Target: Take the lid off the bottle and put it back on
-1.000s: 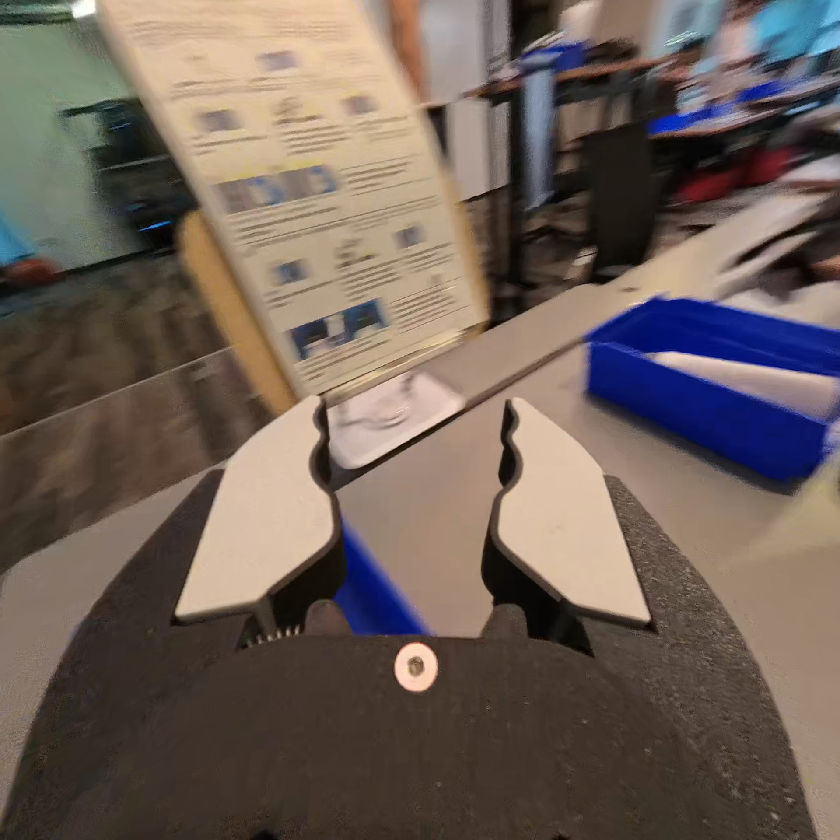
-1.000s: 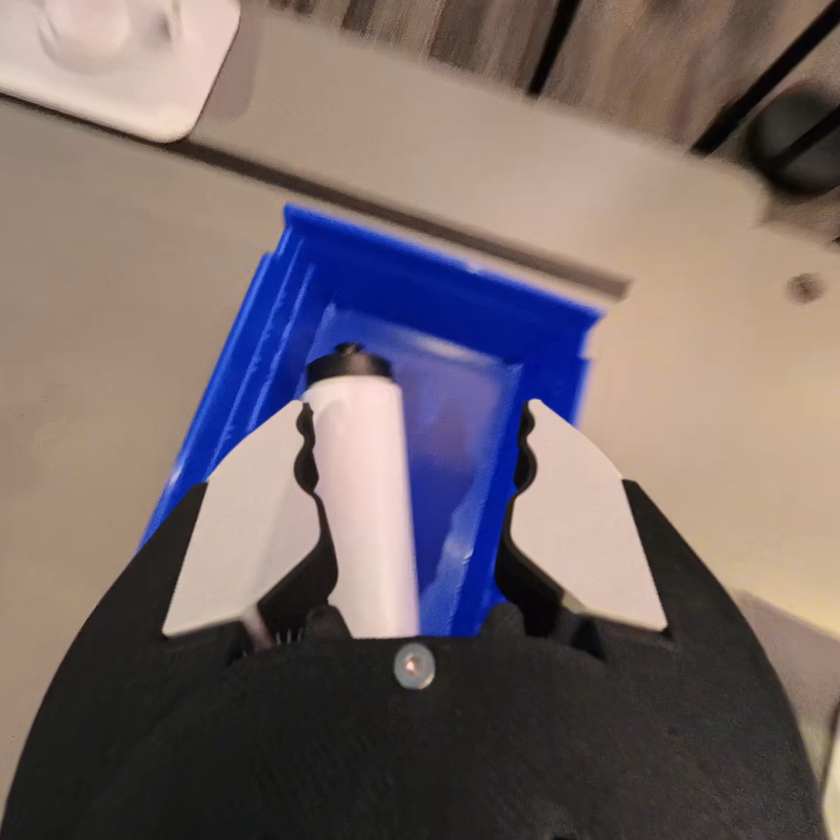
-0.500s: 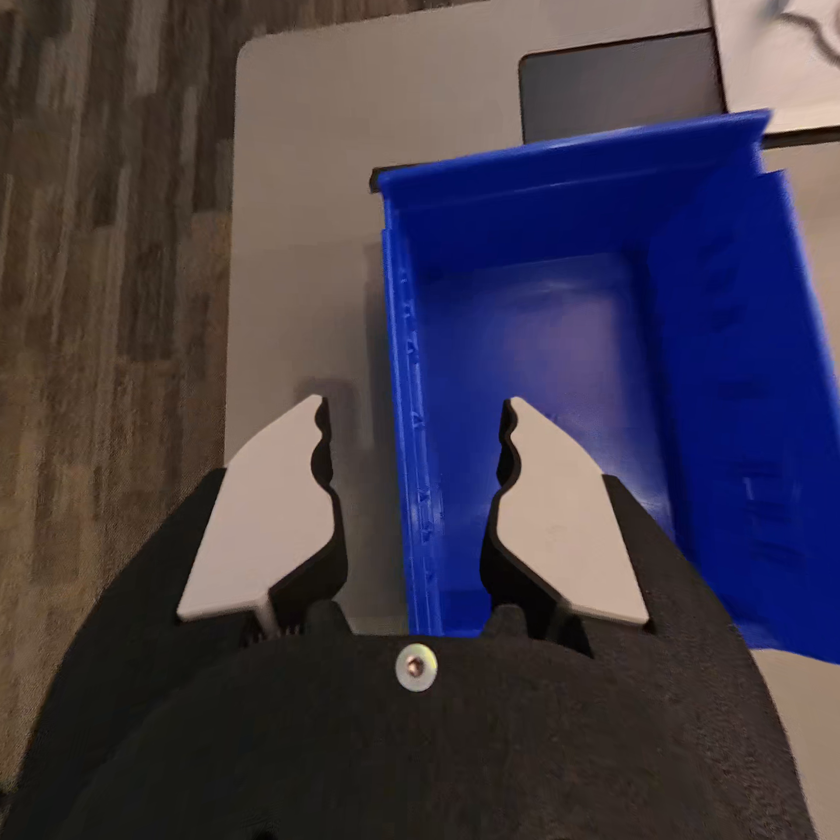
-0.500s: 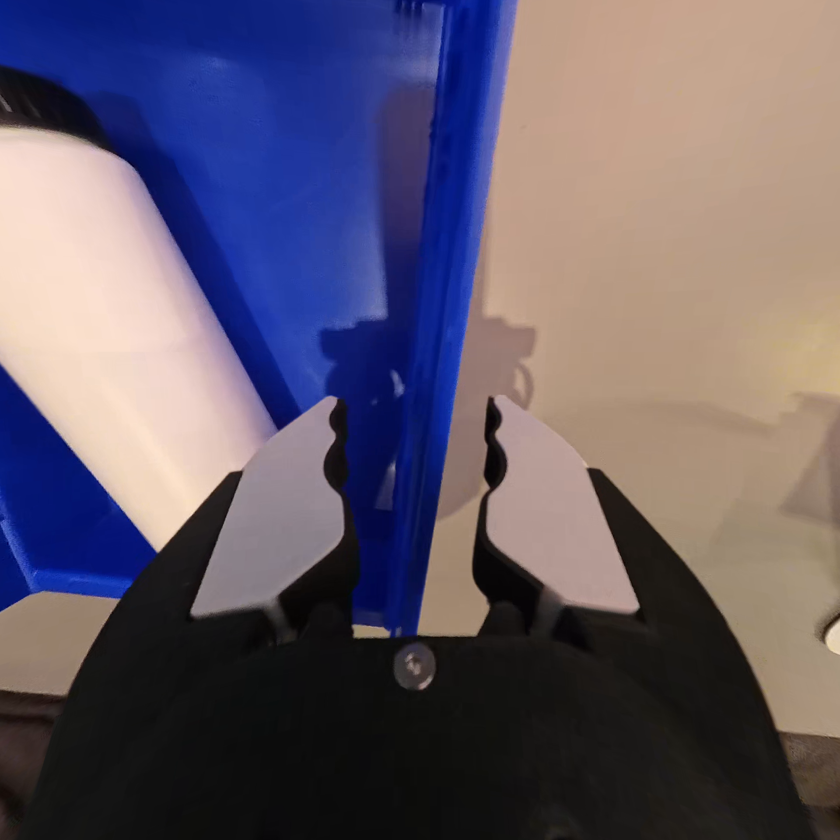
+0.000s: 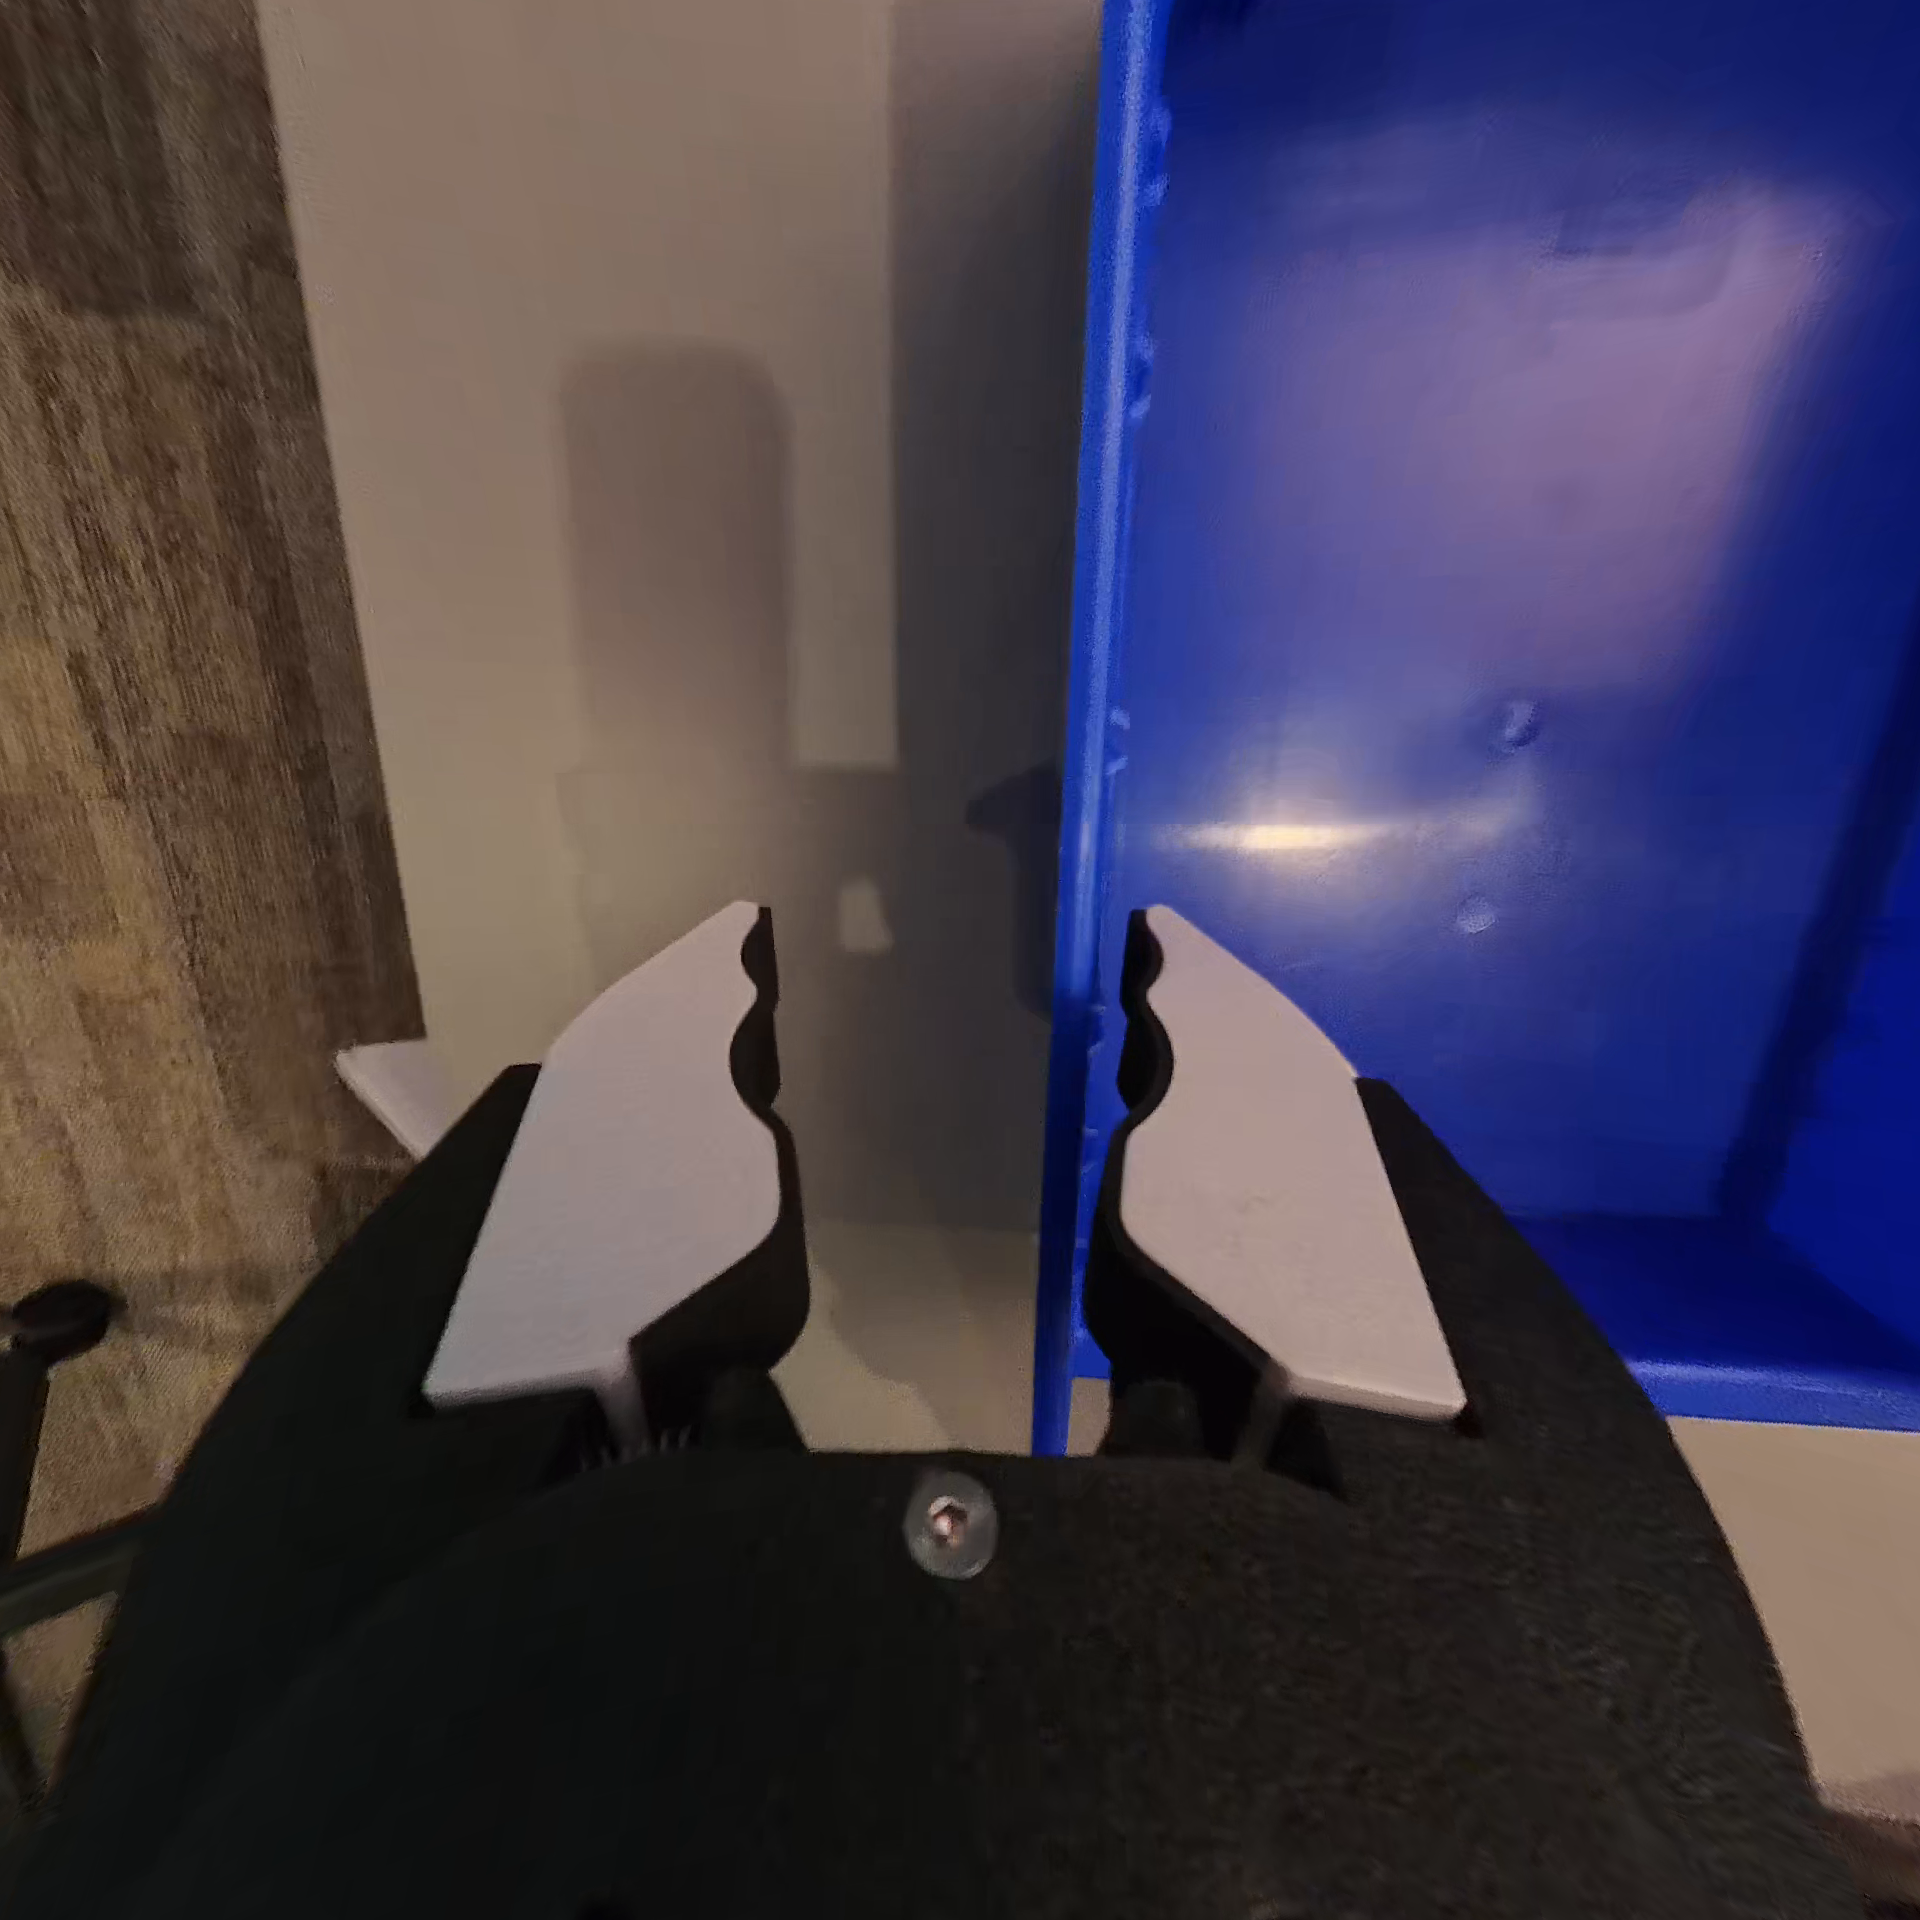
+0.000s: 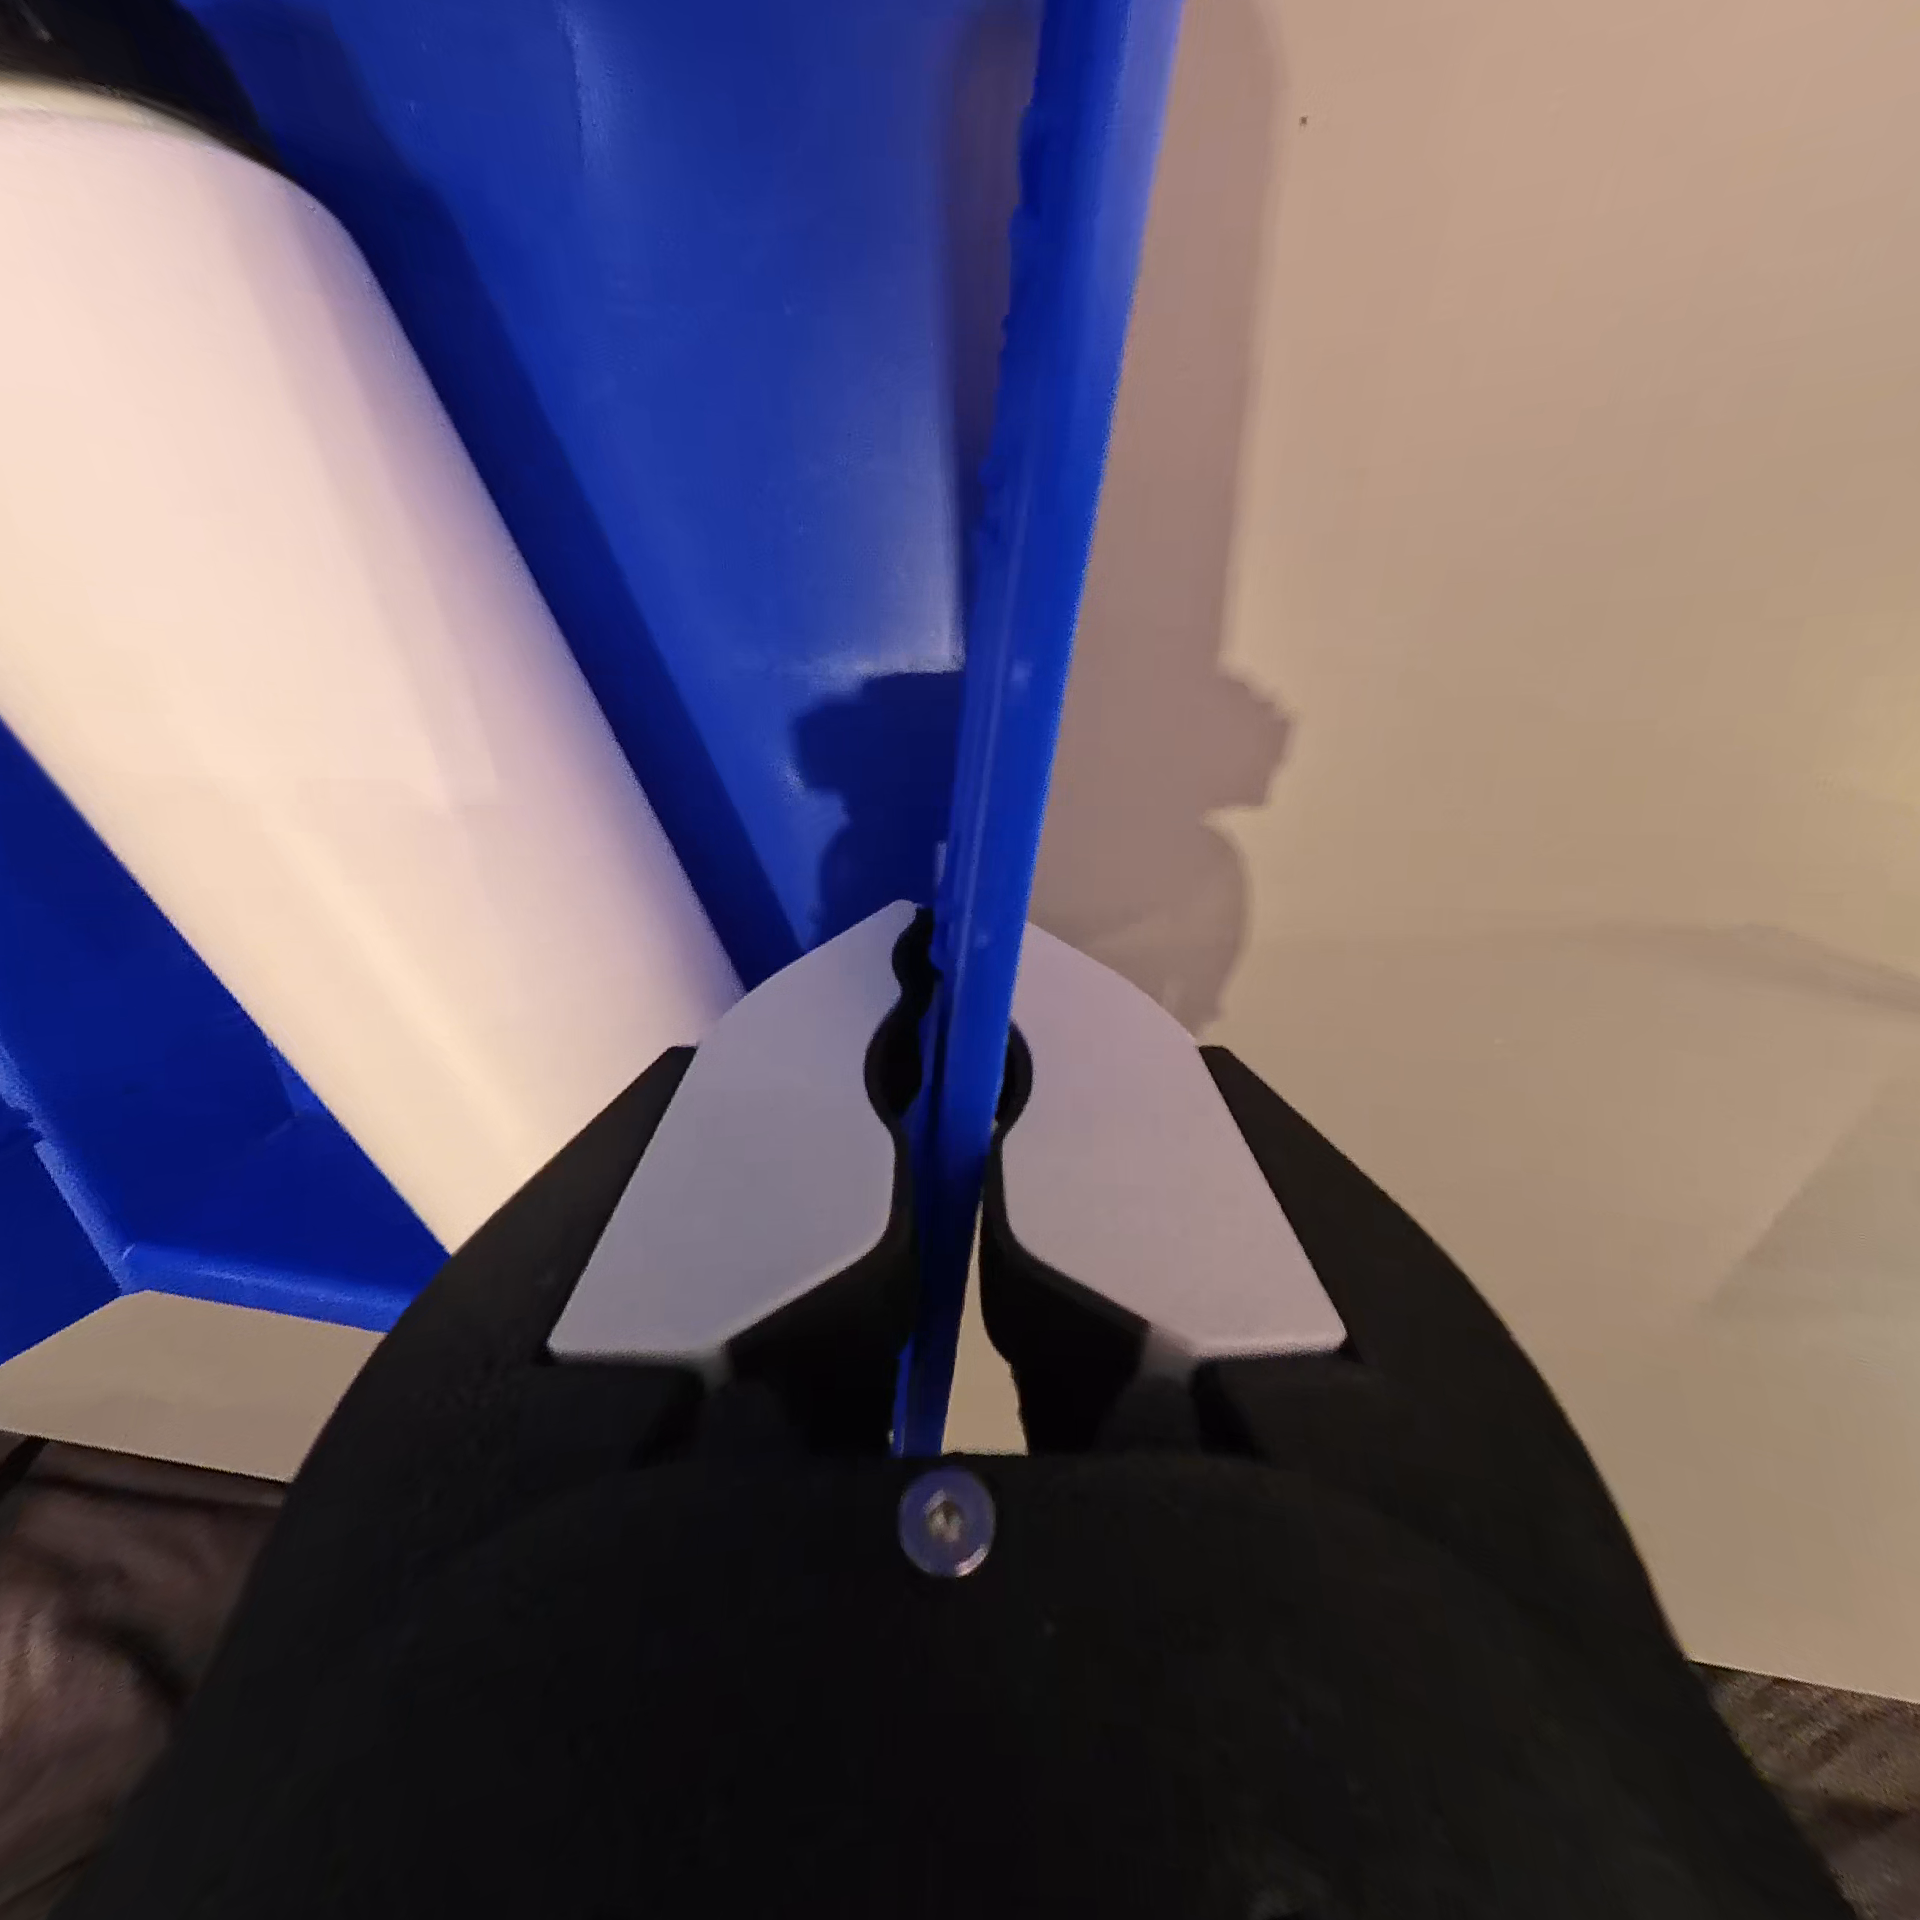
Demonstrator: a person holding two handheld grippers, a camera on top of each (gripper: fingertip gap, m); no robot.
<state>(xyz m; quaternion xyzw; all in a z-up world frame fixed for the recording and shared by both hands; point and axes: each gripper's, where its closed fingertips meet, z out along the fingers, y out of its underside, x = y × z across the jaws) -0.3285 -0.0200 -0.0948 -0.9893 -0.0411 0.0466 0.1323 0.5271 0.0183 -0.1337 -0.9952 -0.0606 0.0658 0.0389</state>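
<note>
Left gripper [image 5: 951, 920] has its jaws spread wide, straddling the thin glossy wall of a blue plastic bin [image 5: 1081, 623], one flat grey scalloped finger inside, one outside over the smooth beige table [image 5: 582, 312]. Only this view catches the woody-looking floor [image 5: 156, 623]. Right gripper [image 6: 961, 920] is clamped tight on a blue bin wall [image 6: 1049, 416]. Only here you see the bottle [image 6: 270, 623]: smooth white cylinder lying inside the bin, dark lid [image 6: 223, 109] on the far end.
</note>
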